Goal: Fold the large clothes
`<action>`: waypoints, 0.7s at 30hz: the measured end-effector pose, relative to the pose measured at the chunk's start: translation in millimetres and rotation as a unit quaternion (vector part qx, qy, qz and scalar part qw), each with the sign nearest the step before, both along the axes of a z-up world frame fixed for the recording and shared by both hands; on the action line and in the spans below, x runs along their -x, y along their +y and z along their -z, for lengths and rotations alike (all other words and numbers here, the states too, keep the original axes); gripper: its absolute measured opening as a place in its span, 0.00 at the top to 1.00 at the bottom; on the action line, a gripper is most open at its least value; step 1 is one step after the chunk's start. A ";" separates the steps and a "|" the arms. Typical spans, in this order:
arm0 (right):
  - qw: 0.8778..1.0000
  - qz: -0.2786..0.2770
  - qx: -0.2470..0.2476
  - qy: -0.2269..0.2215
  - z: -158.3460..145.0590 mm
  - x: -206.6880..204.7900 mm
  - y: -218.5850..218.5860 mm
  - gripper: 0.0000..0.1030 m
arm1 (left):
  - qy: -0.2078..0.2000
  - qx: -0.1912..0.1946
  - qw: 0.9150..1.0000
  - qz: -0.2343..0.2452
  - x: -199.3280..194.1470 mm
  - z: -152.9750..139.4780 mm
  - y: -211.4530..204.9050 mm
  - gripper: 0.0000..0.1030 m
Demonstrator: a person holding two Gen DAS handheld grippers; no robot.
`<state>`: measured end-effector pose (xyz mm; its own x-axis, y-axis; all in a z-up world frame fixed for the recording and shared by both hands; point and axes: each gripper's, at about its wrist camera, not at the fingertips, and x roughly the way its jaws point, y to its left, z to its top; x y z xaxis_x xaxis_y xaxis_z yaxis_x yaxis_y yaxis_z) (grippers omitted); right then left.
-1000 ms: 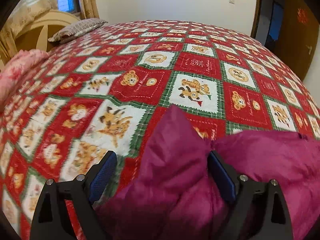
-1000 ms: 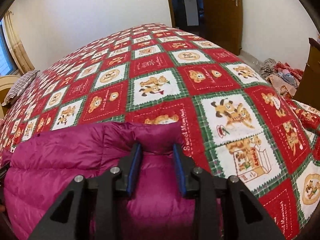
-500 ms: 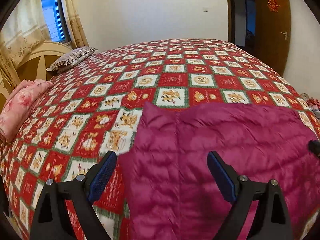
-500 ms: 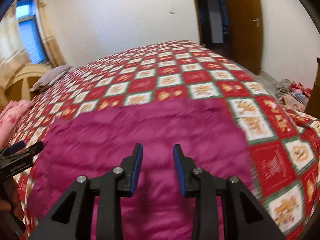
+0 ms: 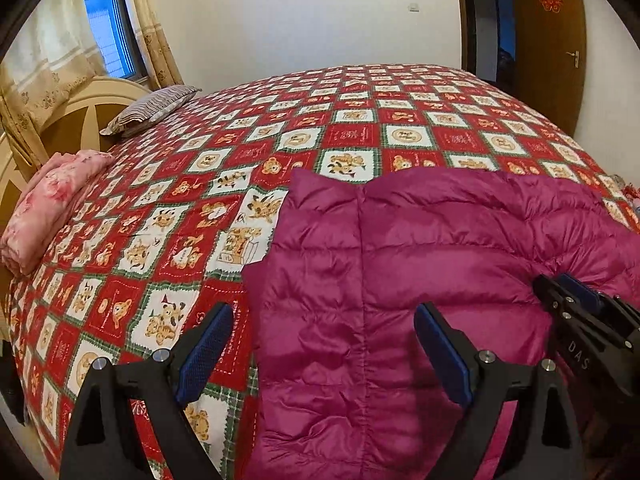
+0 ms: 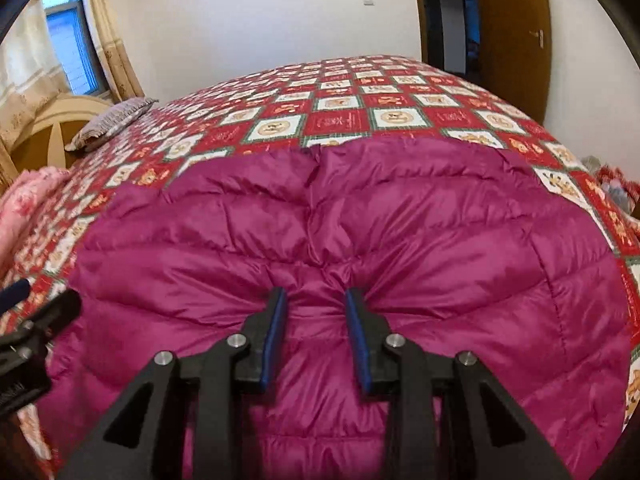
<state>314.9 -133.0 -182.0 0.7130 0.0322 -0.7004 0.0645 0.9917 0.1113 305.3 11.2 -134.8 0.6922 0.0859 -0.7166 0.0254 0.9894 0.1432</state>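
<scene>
Pinching a bunched fold of the magenta down jacket (image 6: 400,220), the right claw (image 6: 316,332) is seemingly gripping; the left claw (image 5: 324,344), gaping empty above its left half, is needing a matching edge.

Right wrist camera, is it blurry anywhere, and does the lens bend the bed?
Right wrist view: the left gripper at the left edge is smeared, the magenta down jacket sharp; the bear-print bedspread bulges into a dome. Left wrist view: sharp, same bulge, dark corners.
</scene>
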 end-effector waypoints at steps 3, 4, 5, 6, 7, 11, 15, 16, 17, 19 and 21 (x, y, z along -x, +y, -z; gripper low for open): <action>1.000 -0.005 0.020 -0.002 2.4 2.3 4.5 0.67 | 0.010 0.006 1.000 -0.003 0.1 6.3 2.9 0.10; 1.000 -0.005 0.020 -0.002 2.1 2.6 4.2 0.67 | 0.010 0.010 1.000 -0.004 1.7 7.2 4.5 0.10; 1.000 -0.006 0.018 0.000 2.1 2.2 3.8 0.67 | 0.006 0.018 1.000 -0.006 5.5 7.5 8.3 0.10; 1.000 -0.008 0.015 0.003 1.0 1.7 2.4 0.67 | 0.000 0.026 1.000 -0.009 9.4 7.2 13.2 0.10; 1.000 -0.010 0.012 0.005 -0.7 1.6 1.3 0.67 | -0.006 0.034 0.999 -0.012 14.3 7.2 18.8 0.10; 1.000 -0.006 -0.021 -0.011 -16.7 13.4 -7.1 0.68 | -0.012 0.090 0.995 -0.034 30.1 11.7 48.4 0.10; 0.999 -0.007 -0.039 -0.032 -26.1 32.3 -6.5 0.68 | -0.016 0.169 0.983 -0.077 50.6 21.6 81.4 0.10; 0.999 -0.009 -0.043 -0.031 -24.6 33.8 -4.7 0.68 | -0.018 0.183 0.980 -0.081 54.2 23.6 84.9 0.10; 0.999 -0.011 -0.045 -0.027 -22.3 34.2 -2.3 0.68 | -0.019 0.201 0.976 -0.082 57.9 25.8 87.3 0.11; 0.999 -0.016 -0.044 -0.015 -12.9 32.9 1.9 0.68 | -0.017 0.222 0.971 -0.082 60.5 29.3 86.3 0.11; 0.999 -0.016 -0.033 -0.015 -6.3 33.7 5.8 0.68 | -0.007 0.241 0.967 -0.077 59.9 34.0 81.8 0.11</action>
